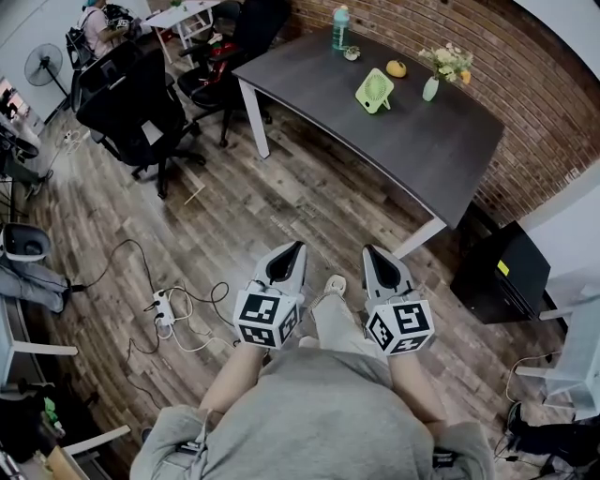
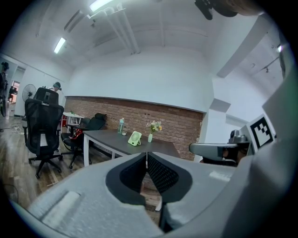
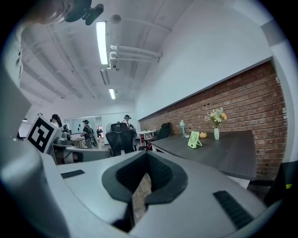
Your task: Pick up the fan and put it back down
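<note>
Pale green fan (image 1: 374,91), dark grey table (image 1: 450,150)

You hold two grippers: the left gripper (image 1: 297,247) and the right gripper (image 1: 371,250). On the one dark table (image 1: 450,159) you have one green fan (image 1: 374,91), one bottle (image 1: 340,28), one vase (image 1: 430,88) of flowers and one small orange thing (image 1: 397,68). You can count two black office chairs nearby, the nearer chair (image 1: 131,108) and the farther chair (image 1: 251,26), plus one pedestal fan (image 1: 43,66) and one power strip (image 1: 161,309).
</note>
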Demonstrator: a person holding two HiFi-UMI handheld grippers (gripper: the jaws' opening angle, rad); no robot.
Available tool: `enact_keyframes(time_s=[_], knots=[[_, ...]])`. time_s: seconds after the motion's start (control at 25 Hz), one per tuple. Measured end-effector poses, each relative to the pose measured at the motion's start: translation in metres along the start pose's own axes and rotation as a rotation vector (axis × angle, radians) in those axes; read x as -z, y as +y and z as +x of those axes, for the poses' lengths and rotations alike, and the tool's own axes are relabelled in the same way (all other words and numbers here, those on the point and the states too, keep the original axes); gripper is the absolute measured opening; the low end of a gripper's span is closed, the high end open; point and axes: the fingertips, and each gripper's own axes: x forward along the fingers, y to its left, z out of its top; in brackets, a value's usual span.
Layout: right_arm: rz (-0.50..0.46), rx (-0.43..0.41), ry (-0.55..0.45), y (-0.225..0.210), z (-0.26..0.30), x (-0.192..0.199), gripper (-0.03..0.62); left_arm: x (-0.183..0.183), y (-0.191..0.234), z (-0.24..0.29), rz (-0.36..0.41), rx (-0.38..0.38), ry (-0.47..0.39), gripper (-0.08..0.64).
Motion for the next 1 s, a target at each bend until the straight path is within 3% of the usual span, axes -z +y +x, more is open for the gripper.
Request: enact_keyframes(time_s=[0.48, 1.0], knots=[[-0.006, -0.029, -0.008, -0.026, 0.074, -0.008, 0.002, -0.009, 0.041, 0.060, 0.005, -0.014, 0.007, 0.025], [-0.008, -0.006, -0.010, -0.110, 0.172, -0.041, 0.002, -0.045, 0.079, 0.179, -0.003, -0.006, 0.017, 0.025]])
